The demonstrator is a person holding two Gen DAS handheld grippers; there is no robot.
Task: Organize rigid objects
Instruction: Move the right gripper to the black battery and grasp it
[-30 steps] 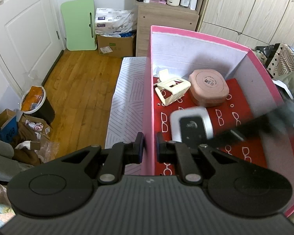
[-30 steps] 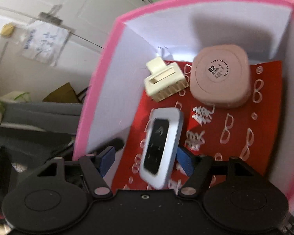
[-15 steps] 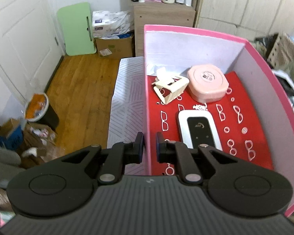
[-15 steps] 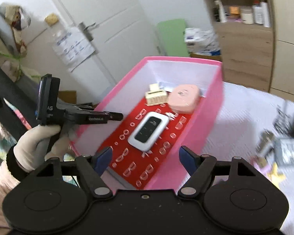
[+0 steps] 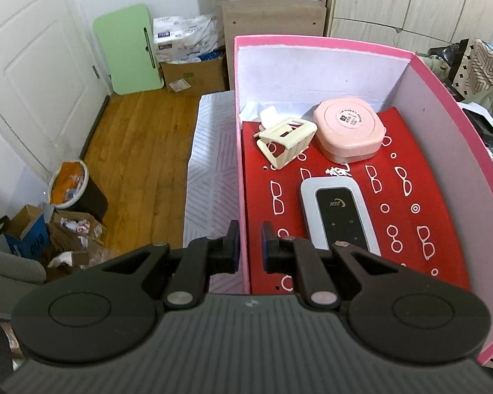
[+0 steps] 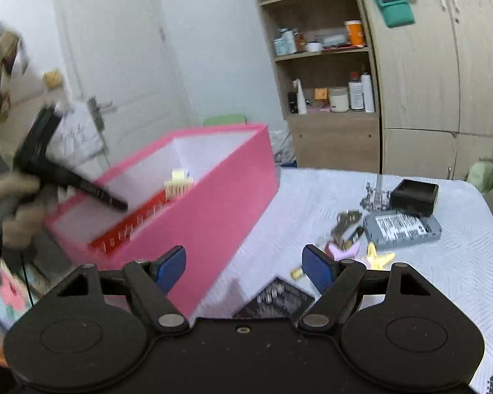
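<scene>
My left gripper (image 5: 249, 246) is shut on the left wall of the pink box (image 5: 325, 44), one finger on each side. Inside, on a red liner, lie a white and black pocket device (image 5: 338, 216), a pink square case (image 5: 350, 129) and a cream hair claw (image 5: 287, 141). My right gripper (image 6: 245, 267) hangs outside the pink box (image 6: 213, 210), over the white table, its jaws opening with nothing between them. In the right wrist view a gloved hand (image 6: 13, 203) holds the left gripper (image 6: 82, 185) at the box's far wall.
Loose on the patterned tablecloth (image 6: 460, 262), right of the box, lie a grey battery-like block (image 6: 401, 229), a small black box (image 6: 414, 195), a bunch of keys (image 6: 345, 226), a yellow star clip (image 6: 379, 259) and a black card (image 6: 276, 298). Wooden shelves and cupboards stand behind.
My right gripper let go of the white device, which now lies on the red liner, then drew out of the box and swung right over the table. The left gripper keeps its grip.
</scene>
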